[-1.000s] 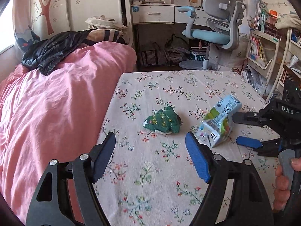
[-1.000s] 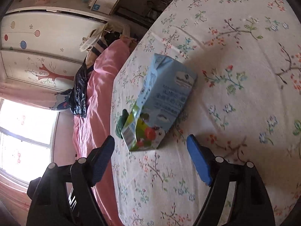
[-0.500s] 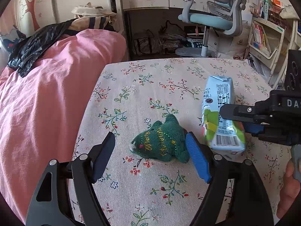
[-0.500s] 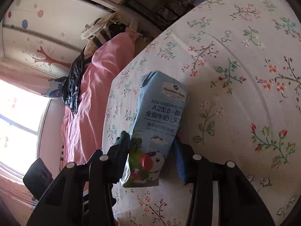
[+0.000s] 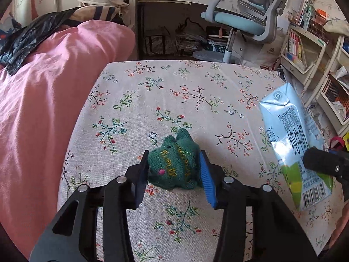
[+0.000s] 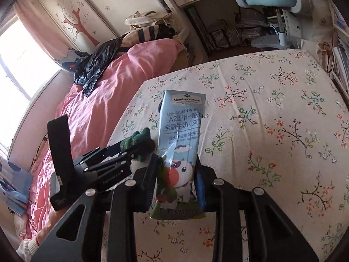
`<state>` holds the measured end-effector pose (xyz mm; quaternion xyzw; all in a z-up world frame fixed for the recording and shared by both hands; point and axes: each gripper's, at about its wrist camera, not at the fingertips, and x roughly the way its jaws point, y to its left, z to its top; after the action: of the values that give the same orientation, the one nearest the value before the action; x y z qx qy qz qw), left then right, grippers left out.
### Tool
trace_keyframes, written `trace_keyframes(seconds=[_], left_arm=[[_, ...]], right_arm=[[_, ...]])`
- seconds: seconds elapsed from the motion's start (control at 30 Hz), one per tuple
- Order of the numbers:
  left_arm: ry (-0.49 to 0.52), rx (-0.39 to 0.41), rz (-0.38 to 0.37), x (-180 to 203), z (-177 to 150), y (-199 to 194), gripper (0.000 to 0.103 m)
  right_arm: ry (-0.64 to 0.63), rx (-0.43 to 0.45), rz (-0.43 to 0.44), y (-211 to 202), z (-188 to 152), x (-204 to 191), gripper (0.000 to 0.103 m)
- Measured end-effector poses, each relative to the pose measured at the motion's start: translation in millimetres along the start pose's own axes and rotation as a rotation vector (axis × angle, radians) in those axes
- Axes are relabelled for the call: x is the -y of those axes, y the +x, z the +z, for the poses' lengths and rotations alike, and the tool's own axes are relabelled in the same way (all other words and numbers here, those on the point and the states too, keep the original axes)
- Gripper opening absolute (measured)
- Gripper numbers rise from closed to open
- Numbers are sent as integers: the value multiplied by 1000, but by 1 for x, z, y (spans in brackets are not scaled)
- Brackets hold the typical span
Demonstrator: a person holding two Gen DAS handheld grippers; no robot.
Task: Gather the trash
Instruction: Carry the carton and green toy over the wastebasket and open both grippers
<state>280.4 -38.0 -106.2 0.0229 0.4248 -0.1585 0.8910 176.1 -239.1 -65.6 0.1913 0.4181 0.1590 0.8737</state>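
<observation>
A small green knitted toy point(image 5: 174, 166) lies on the floral tablecloth point(image 5: 196, 91). My left gripper point(image 5: 174, 171) has its jaws closing on it, and both pads touch its sides. A light blue milk carton point(image 6: 181, 135) with a cow picture stands upright between the pads of my right gripper point(image 6: 176, 174), whose jaws are closing and press on its lower part. In the left wrist view the carton point(image 5: 292, 144) hangs above the table at the right, with a right finger point(image 5: 322, 163) on it. In the right wrist view the left gripper point(image 6: 128, 150) holds the toy point(image 6: 139, 137) just left of the carton.
A bed with a pink duvet point(image 5: 43, 87) runs along the table's left edge, and a black plastic bag point(image 5: 28, 37) lies on it. Behind the table stand a desk, a blue office chair point(image 5: 240, 21) and, at the right, shelves of books point(image 5: 305, 50).
My left gripper moved forward and down over the green toy, then its jaws came in onto it. My right gripper took hold of the carton, turned it upright and raised it off the cloth.
</observation>
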Motion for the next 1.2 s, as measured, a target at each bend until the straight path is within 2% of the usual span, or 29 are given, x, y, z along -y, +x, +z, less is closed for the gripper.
trace_keyframes(seconds=[0.07, 0.1, 0.4, 0.7, 0.93, 1.2], left_arm=[[-18, 13, -12, -2, 0, -9, 27], [-22, 21, -14, -2, -1, -15, 26], [-32, 99, -46, 15, -16, -68, 25], [-5, 147, -11, 34, -46, -123, 25], [-36, 177, 8, 45, -83, -172, 25], [-30, 177, 30, 60, -136, -212, 25]], right_arm=[[-37, 17, -13, -9, -7, -6, 31], [-50, 26, -16, -11, -8, -9, 31], [-100, 83, -11, -34, -27, -23, 31], [-80, 120, 25, -59, -47, -28, 31], [-107, 130, 61, -86, -88, -50, 31], [-143, 79, 67, -109, -155, -68, 32]])
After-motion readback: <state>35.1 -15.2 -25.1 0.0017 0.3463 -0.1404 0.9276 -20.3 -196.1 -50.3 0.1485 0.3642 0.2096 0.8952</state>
